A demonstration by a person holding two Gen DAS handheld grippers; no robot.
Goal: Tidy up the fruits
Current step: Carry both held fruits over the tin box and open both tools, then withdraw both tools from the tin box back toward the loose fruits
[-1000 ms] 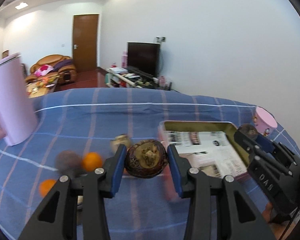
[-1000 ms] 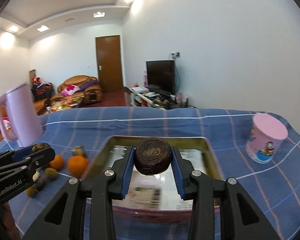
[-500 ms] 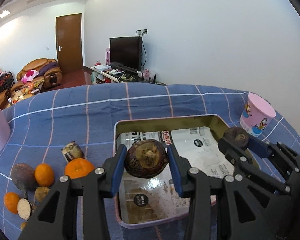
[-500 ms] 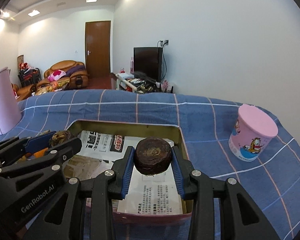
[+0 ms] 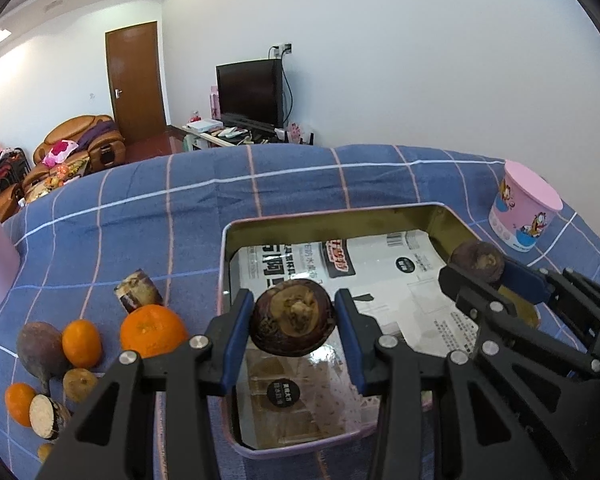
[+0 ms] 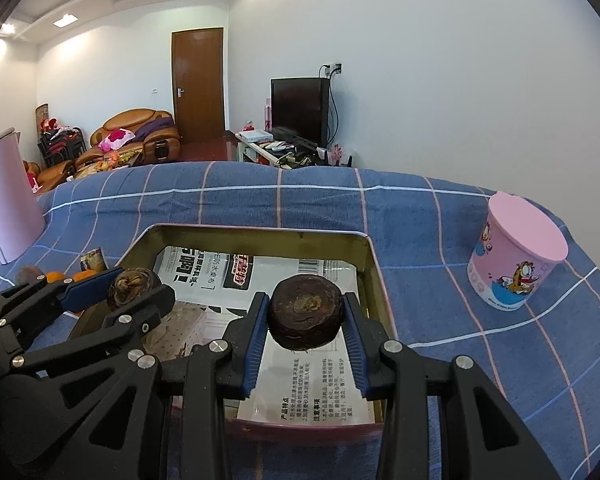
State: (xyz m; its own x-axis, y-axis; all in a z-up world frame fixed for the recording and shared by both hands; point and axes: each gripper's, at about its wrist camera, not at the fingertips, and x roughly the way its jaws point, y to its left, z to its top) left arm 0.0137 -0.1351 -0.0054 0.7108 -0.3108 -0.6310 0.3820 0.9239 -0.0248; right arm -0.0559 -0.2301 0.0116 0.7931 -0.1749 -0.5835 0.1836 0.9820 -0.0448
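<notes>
My left gripper (image 5: 294, 322) is shut on a dark brown round fruit (image 5: 293, 322) and holds it above the left part of the metal tray (image 5: 225, 264). My right gripper (image 6: 306, 318) is shut on a second dark brown fruit (image 6: 306, 316) above the tray's (image 6: 374, 264) right part. Each gripper shows in the other's view, the right gripper (image 5: 484, 266) at right and the left gripper (image 6: 130, 284) at left. The tray is lined with printed paper (image 5: 380, 276). Oranges (image 5: 154, 330) and several brown fruits (image 5: 40, 346) lie on the blue cloth left of the tray.
A pink lidded cup (image 6: 516, 252) stands right of the tray. A pink jug (image 6: 6, 208) stands at far left. A small wrapped piece (image 5: 138, 290) lies beside the oranges. The blue checked cloth (image 5: 140, 220) covers the whole table.
Both grippers moved over the tray with their fruits. The left gripper swung right from the fruit pile to the tray's left part. The right gripper came forward and lower.
</notes>
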